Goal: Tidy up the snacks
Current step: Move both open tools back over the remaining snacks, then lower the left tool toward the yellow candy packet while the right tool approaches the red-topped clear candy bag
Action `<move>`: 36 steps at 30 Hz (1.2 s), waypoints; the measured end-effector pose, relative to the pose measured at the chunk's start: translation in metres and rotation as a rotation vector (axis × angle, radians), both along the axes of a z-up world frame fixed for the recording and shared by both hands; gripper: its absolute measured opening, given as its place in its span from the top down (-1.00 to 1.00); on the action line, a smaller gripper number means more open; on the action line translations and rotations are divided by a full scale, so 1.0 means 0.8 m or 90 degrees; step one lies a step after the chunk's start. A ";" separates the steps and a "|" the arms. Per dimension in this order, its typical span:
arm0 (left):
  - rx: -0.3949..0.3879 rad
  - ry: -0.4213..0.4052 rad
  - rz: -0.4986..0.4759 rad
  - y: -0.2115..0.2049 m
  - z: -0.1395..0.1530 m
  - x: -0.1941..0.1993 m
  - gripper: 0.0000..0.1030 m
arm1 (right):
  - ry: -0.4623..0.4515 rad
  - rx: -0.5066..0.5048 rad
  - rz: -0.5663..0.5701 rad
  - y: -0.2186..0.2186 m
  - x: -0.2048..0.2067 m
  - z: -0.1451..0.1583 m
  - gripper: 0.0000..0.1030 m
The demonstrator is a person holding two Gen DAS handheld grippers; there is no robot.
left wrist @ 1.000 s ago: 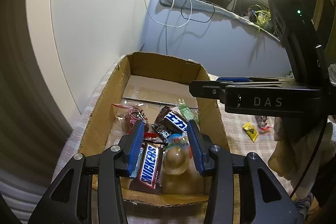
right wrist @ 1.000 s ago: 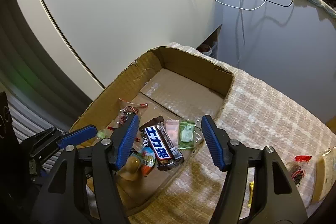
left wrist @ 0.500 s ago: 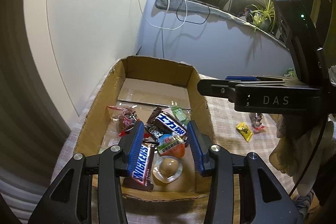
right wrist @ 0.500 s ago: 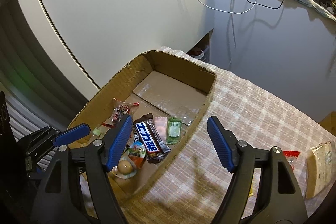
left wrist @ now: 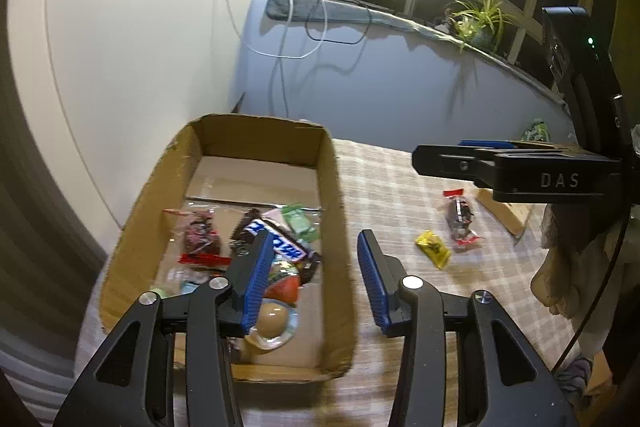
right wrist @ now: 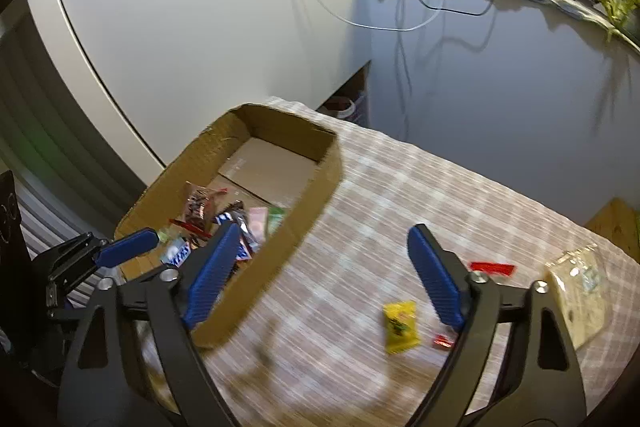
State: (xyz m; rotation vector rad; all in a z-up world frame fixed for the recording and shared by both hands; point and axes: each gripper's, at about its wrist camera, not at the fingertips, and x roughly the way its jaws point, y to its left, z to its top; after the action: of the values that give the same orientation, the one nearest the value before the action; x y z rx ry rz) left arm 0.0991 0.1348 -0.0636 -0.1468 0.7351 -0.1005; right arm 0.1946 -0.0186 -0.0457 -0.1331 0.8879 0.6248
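A shallow cardboard box (left wrist: 334,187) sits on a pale checked tablecloth (right wrist: 400,195) and holds a jumble of snacks (left wrist: 256,247): a blue-labelled chocolate bar, a dark red-ended packet, a green sachet and a clear cup with a round brown sweet. The left gripper (left wrist: 310,277) hovers over the box's near right wall, its jaws opening with nothing gripped between them. The right gripper (right wrist: 320,273) hangs over the cloth right of the box, jaws opening wide and empty. Further right of the box lie a yellow packet (right wrist: 400,325), a red-ended packet (left wrist: 460,217) and a pale flat bag (right wrist: 580,291).
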 end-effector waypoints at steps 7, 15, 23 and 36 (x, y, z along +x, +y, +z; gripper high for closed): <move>-0.011 -0.006 -0.045 -0.037 0.006 0.004 0.10 | 0.005 -0.010 -0.039 -0.066 0.003 -0.002 -0.78; -0.025 0.023 -0.104 -0.089 -0.010 0.015 0.10 | 0.051 0.007 -0.081 -0.127 0.016 -0.022 -0.78; -0.063 0.081 -0.132 -0.123 -0.041 0.038 0.10 | 0.117 0.018 -0.102 -0.153 0.036 -0.064 -0.78; -0.080 0.160 -0.132 -0.155 -0.094 0.083 0.10 | 0.170 0.027 -0.130 -0.162 0.073 -0.114 -0.77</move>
State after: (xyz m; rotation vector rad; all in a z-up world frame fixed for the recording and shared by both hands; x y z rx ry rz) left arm 0.1658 0.0110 -0.1385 -0.2046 0.9952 -0.3312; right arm 0.2527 -0.1482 -0.1370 0.0804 1.1295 0.4758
